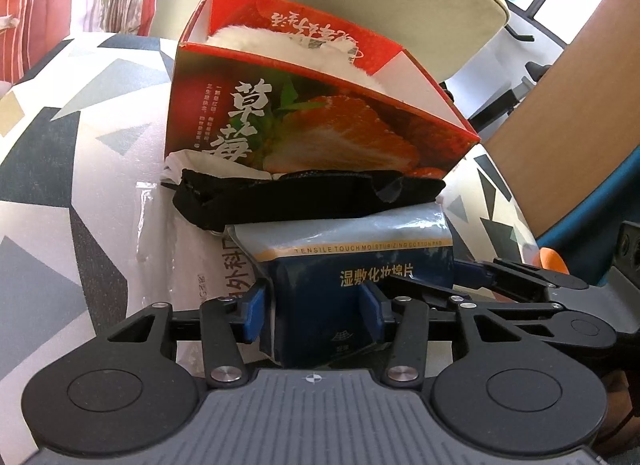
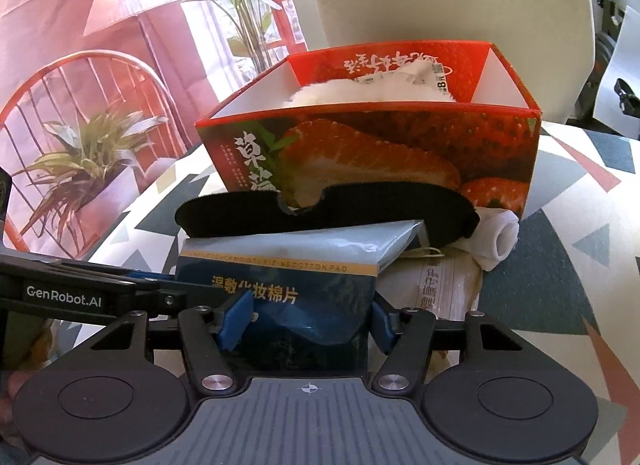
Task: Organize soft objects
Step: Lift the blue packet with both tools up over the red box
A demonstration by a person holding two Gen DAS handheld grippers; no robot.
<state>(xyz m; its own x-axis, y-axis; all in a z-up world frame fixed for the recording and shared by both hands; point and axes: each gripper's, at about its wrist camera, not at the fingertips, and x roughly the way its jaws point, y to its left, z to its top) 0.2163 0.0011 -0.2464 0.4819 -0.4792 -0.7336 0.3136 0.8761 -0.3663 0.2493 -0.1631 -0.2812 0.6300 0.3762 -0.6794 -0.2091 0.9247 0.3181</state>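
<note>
Both grippers pinch the blue cotton pad packet [image 1: 352, 265]: left gripper [image 1: 314, 307] and right gripper [image 2: 308, 321], each half-closed on its near end.

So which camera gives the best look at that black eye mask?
The right wrist view: the eye mask shows its whole outline there, nose notch included, propped across the blue packet before the strawberry box. In the left wrist view the mask looks crumpled, its shape unclear.
</note>
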